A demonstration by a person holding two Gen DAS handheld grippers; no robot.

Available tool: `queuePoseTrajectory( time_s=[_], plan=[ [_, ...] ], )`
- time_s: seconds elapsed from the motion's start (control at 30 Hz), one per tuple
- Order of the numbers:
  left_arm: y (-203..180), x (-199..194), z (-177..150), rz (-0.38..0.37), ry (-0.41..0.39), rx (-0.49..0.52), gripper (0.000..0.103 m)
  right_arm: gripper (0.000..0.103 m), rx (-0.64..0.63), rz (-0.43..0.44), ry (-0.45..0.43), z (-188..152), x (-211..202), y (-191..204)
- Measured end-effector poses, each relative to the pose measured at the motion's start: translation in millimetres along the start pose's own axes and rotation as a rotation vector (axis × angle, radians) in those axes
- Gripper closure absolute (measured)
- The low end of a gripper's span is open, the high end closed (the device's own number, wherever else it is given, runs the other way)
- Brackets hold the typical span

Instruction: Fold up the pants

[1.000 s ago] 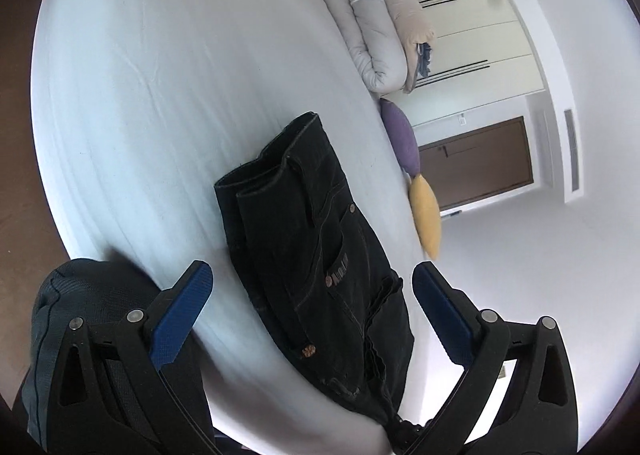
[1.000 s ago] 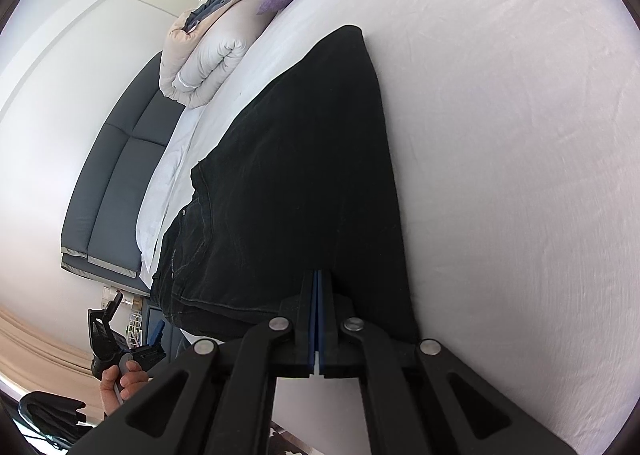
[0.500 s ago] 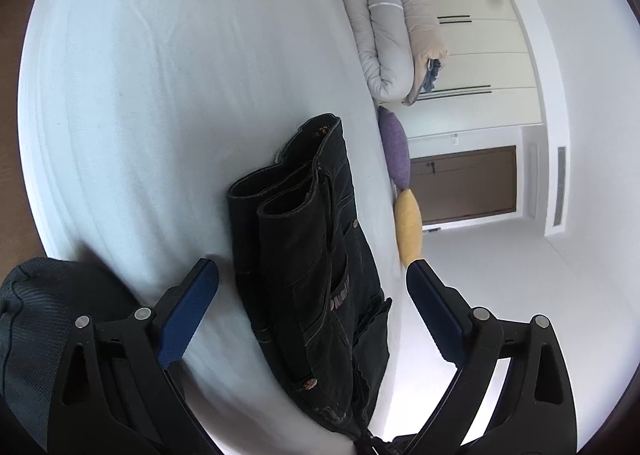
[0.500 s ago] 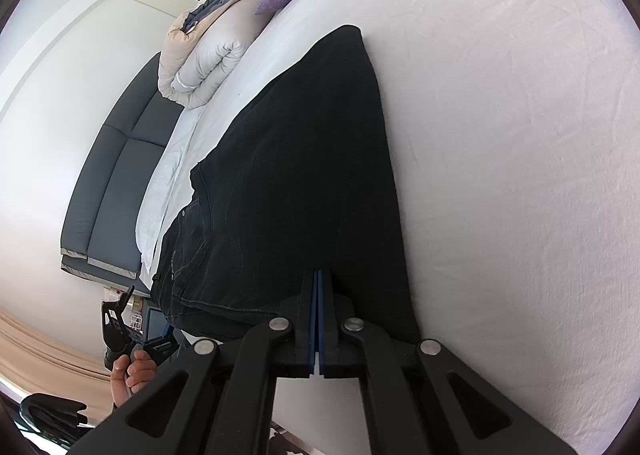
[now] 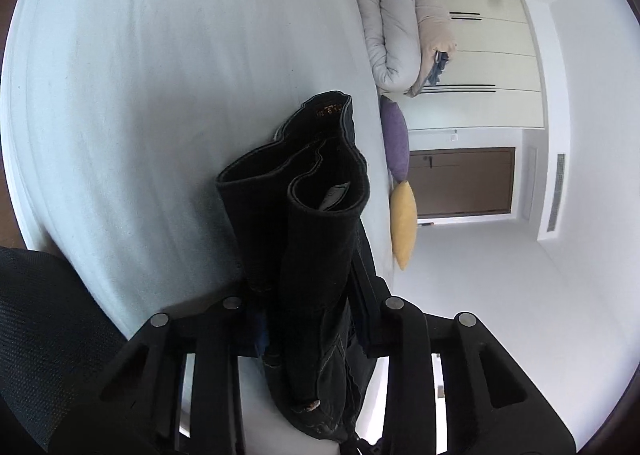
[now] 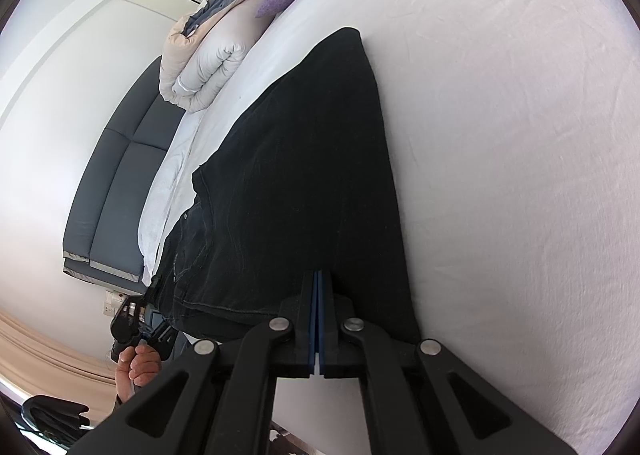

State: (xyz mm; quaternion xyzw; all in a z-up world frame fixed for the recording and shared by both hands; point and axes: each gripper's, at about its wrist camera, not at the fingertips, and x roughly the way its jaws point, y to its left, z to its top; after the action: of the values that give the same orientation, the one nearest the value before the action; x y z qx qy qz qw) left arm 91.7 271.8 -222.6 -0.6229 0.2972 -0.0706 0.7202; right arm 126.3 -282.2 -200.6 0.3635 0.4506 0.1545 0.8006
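My left gripper [image 5: 308,307] is closing on the pants [image 5: 304,215] waistband, bunched between its jaws on the bed [image 5: 160,75]. My right gripper [image 6: 318,319] sits fully shut on the leg end; the pants run lengthwise between them

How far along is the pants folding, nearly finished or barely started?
Early to midway, I'd judge. The black jeans already lie on the white bed sheet with one leg over the other. Now the left claw is closing on the bunched waistband, while the right claw is shut at the jeans' near edge. The crosswise folds look not yet done.
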Motion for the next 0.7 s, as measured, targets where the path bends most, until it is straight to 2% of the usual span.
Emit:
queuePoseTrajectory(
  time_s=[0.13,0.27,0.3,0.33,0.4,0.53,0.7],
  plan=[
    [-12,-7,-3,0.036,-0.008,0.092,0.086,0.103,0.005,-0.002,0.006,1,0,1],
    [-34,-13,-4,0.072,-0.017,0.178,0.088,0.102,0.004,-0.018,0.016,6,-6,9],
    [-40,-14,-6,0.079,-0.019,0.203,0.088,0.095,-0.006,-0.032,0.013,7,-8,15],
    [-47,-14,-7,0.087,-0.021,0.233,0.088,0.080,-0.025,-0.042,0.005,9,-11,24],
    [-59,-15,-10,0.093,-0.022,0.269,0.088,0.072,-0.060,-0.034,-0.007,12,-15,41],
    [-87,-17,-21,0.113,-0.031,0.377,0.088,0.072,-0.147,0.023,0.007,27,-5,85],
    [-121,-22,-43,0.119,-0.033,0.519,0.088,0.072,-0.194,0.118,0.099,54,54,127]
  ],
)
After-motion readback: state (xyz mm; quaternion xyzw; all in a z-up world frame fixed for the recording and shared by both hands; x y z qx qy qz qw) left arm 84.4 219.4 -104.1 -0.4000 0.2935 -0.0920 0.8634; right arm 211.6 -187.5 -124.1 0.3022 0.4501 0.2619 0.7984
